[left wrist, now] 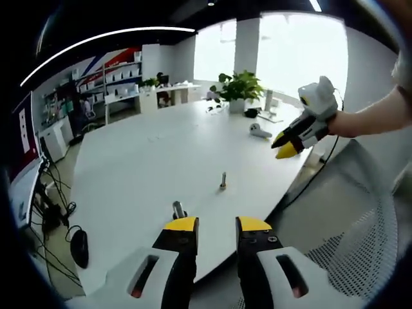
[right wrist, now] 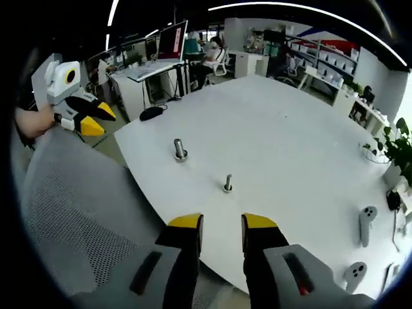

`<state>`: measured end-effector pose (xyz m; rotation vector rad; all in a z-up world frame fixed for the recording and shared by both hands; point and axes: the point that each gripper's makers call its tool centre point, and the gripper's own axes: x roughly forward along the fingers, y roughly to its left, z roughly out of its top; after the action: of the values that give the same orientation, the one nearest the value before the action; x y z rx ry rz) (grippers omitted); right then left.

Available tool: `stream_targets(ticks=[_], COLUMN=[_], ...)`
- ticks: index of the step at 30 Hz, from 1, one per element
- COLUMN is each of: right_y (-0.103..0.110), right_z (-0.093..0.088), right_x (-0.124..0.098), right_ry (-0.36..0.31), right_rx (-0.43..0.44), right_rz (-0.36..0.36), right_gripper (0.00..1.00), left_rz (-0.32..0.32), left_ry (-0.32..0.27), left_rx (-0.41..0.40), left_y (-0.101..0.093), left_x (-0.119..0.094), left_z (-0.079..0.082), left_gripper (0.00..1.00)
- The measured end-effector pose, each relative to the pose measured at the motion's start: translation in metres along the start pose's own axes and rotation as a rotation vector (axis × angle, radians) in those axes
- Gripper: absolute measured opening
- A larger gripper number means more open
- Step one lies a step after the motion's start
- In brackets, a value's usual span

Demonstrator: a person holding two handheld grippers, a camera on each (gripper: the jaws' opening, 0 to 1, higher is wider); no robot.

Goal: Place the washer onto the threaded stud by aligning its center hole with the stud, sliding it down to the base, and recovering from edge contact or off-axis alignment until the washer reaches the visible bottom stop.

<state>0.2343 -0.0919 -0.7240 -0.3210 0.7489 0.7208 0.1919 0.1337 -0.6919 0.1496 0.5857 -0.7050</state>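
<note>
Nothing is grasped yet, so the task looks to be at its very start, before any pick. In the left gripper view the left claw [left wrist: 216, 226] rises from the bottom centre, its yellow-tipped jaws parted with bare desk between them: released. In the right gripper view the right claw [right wrist: 222, 223] likewise stands parted and empty at the bottom centre.

Two small metal pieces stand on the white desk [right wrist: 290, 135]. The slim threaded stud [right wrist: 228, 183] sits just above the right claw's jaws, centre frame. The stouter piece [right wrist: 180, 150], a short post with a wider ring at its foot, lies to its upper left; whether the washer is that ring cannot be told at this size. In the left gripper view the stud [left wrist: 223, 180] stands centre, the stouter piece [left wrist: 178, 209] just above the left jaw's tip.

The next move, as a judgement, calls for finding and pinching the washer by its rim, then centring it over the stud.

Both pieces stand near the desk's curved near edge, beyond which a mesh chair [right wrist: 77, 212] waits. The desk around them offers open room.
</note>
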Motion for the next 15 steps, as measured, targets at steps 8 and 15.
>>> stream_targets(ticks=[8, 15], right_y=[0.009, 0.012], right_z=[0.014, 0.005], right_x=[-0.014, -0.010], right_ry=[-0.105, -0.142], right_rx=[0.040, 0.007], right_rz=[0.040, 0.069], right_gripper=[0.27, 0.27], left_rz=[0.048, 0.052], left_ry=[-0.034, -0.055], left_rx=[-0.098, -0.099], left_y=[0.015, 0.012], left_x=[-0.005, -0.005], left_z=[0.004, 0.009], left_gripper=[0.22, 0.24])
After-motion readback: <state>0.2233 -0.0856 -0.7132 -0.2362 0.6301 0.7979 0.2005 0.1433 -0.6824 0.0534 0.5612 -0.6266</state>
